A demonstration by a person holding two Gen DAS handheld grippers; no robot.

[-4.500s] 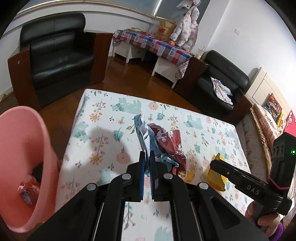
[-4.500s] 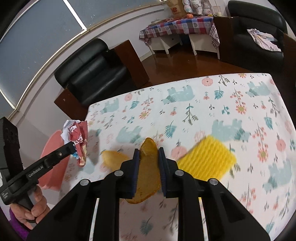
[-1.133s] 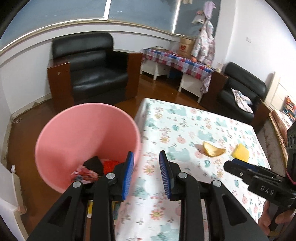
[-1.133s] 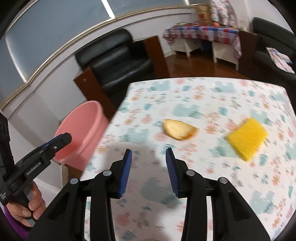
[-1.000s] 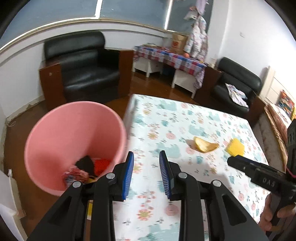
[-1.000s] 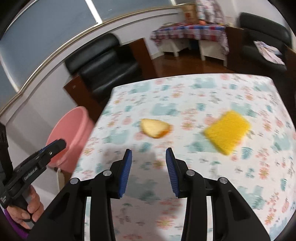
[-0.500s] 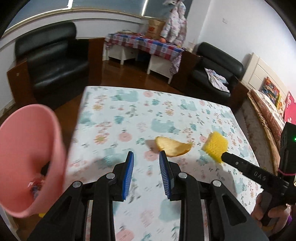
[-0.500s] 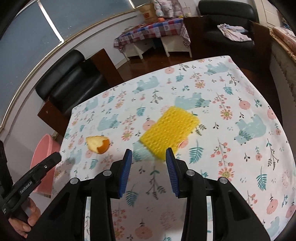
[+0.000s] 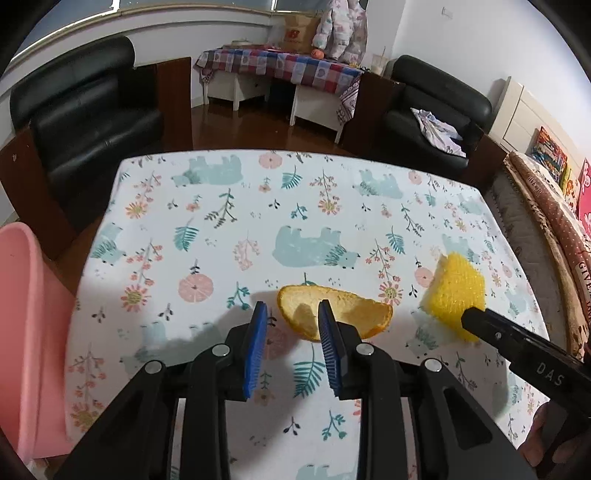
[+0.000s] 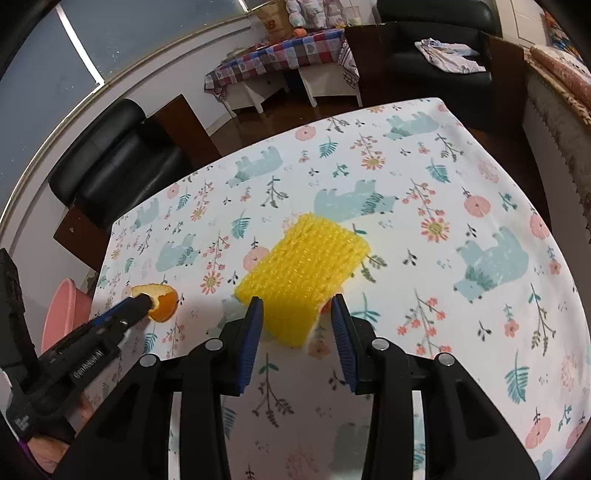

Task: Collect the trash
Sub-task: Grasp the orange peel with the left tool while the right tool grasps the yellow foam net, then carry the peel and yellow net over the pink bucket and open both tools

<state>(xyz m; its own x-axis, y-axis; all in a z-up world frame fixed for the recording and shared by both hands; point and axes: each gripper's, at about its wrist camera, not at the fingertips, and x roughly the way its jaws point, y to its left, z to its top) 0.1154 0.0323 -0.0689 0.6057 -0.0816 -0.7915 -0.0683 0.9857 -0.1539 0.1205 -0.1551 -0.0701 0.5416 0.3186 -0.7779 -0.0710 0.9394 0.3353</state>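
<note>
Counter [image 9: 192, 206] carries orange peel [image 9: 354, 310] at the spread, empty fingers of the left gripper [image 9: 293, 347] and yellow foam net [image 10: 303, 266] before the equally spread right gripper [image 10: 295, 336]; only the left view shows the pink bin [image 9: 26, 332] wall up close.

Pretty clearly a home living room. A table covered with a white cloth printed with bears and flowers [image 9: 221, 229] is set in the middle of a dark polished wooden floor [image 9: 236, 125]. Black leather armchairs [image 9: 88, 122] are placed at the far left and far right, loose clothes [image 9: 436, 129] being dumped on the right one. A side table draped in red-and-blue checked fabric [image 9: 280, 68] is pushed against the far wall, with a cardboard box [image 9: 297, 35] and a padded jacket [image 9: 341, 29] seen there. A pink plastic bin [image 9: 26, 332] is parked at the near left.
</note>
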